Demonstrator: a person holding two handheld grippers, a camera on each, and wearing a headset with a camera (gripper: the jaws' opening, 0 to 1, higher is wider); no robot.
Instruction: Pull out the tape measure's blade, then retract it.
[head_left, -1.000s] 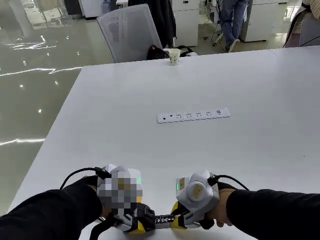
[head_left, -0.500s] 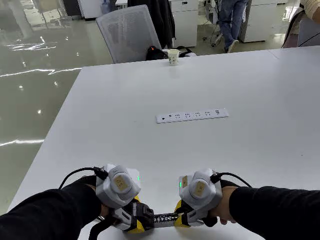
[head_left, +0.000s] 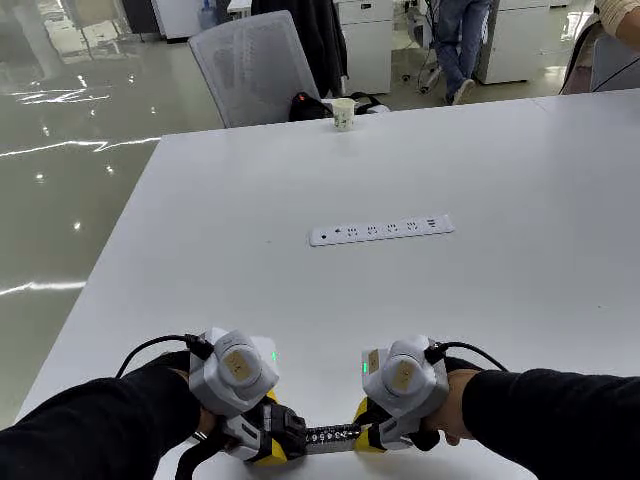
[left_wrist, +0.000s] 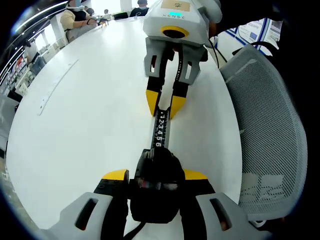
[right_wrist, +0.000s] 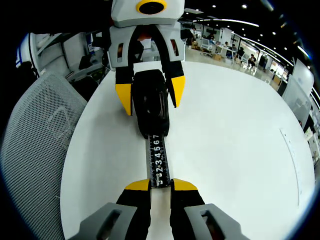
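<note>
Head view. A black, rounded tape measure case (head_left: 290, 432) lies at 6 o'clock on the white rectangular table (head_left: 300, 180), clamped between the yellow-tipped jaws of the left gripper (head_left: 265, 447). A short length of black blade with white numerals (head_left: 332, 435) runs from the case toward 3 o'clock, where the right gripper (head_left: 365, 438) pinches its far end with its jaws nearly together. The white gripper bodies and the frame's lower edge hide most of both pairs of jaws here.

In the right gripper view the blade's end tab is buried between the jaw tips, and only the low numerals can be read. In the left gripper view the jaws cover the sides of the case.

A long white power strip (head_left: 380, 229) lies well apart at 12 o'clock. A small paper cup (head_left: 343, 112) stands at the far edge.
</note>
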